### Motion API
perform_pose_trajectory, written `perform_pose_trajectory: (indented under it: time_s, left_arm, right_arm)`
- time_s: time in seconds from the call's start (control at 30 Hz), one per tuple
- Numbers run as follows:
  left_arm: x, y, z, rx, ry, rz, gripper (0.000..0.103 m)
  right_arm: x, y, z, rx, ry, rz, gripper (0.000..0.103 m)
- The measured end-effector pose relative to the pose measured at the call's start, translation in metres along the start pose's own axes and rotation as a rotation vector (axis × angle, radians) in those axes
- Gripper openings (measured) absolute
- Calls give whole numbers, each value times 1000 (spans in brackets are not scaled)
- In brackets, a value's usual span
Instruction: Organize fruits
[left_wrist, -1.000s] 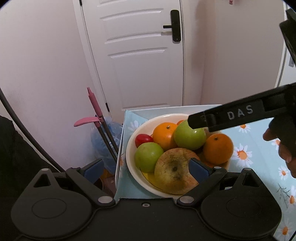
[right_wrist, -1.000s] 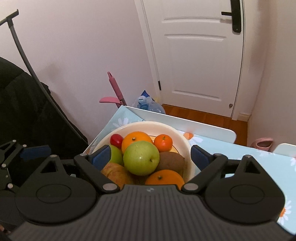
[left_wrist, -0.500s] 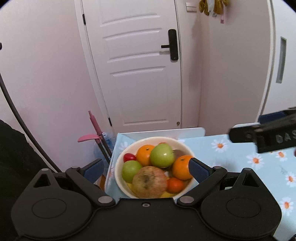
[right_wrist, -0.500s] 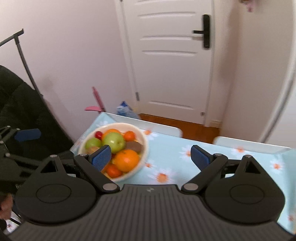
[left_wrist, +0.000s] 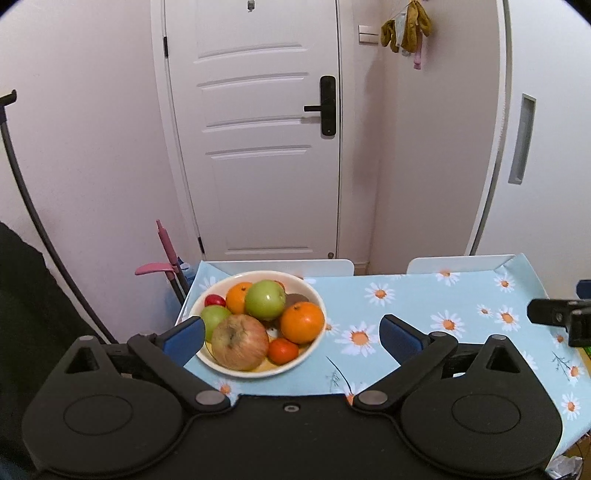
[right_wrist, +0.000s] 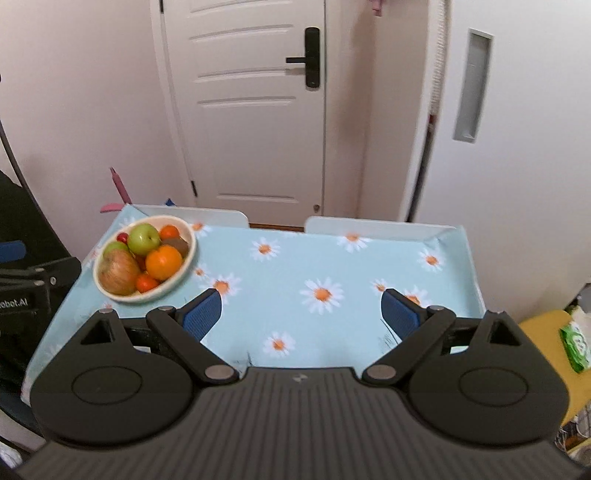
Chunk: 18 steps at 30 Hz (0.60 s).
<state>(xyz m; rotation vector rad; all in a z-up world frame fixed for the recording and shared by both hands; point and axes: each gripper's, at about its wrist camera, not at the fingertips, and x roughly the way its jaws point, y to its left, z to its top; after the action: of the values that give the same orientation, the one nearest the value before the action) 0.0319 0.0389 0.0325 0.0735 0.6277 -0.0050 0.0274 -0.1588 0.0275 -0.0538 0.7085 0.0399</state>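
A cream bowl (left_wrist: 317, 301) (right_wrist: 186, 258) piled with fruit sits at the table's far left corner. In it lie a green apple (left_wrist: 265, 299) (right_wrist: 144, 239), a reddish apple (left_wrist: 240, 341) (right_wrist: 119, 271), an orange (left_wrist: 302, 322) (right_wrist: 163, 261), a small tangerine (left_wrist: 282, 350) and a red tomato (left_wrist: 215, 300). My left gripper (left_wrist: 291, 338) is open, held back from the bowl's near side with nothing between its blue pads. My right gripper (right_wrist: 301, 314) is open and empty above the middle of the daisy tablecloth (right_wrist: 317, 266), well right of the bowl.
A white door (left_wrist: 258, 147) stands behind the table, two white chair backs (right_wrist: 376, 227) against its far edge. A pink-handled mop (left_wrist: 166, 251) leans at the left wall. A yellow surface with a green packet (right_wrist: 574, 343) sits beyond the table's right edge.
Both grippers have pulled back and up from the bowl. The right one has also swung rightward over the cloth. The fruit has not moved.
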Motion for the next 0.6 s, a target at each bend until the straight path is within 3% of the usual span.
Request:
perform_pose_trajectory:
  time_s: [0.6]
  left_arm:
    - [-20, -24, -17, 20, -30, 27, 103]
  right_arm:
    - [-12, -15, -20, 47, 6, -67, 103]
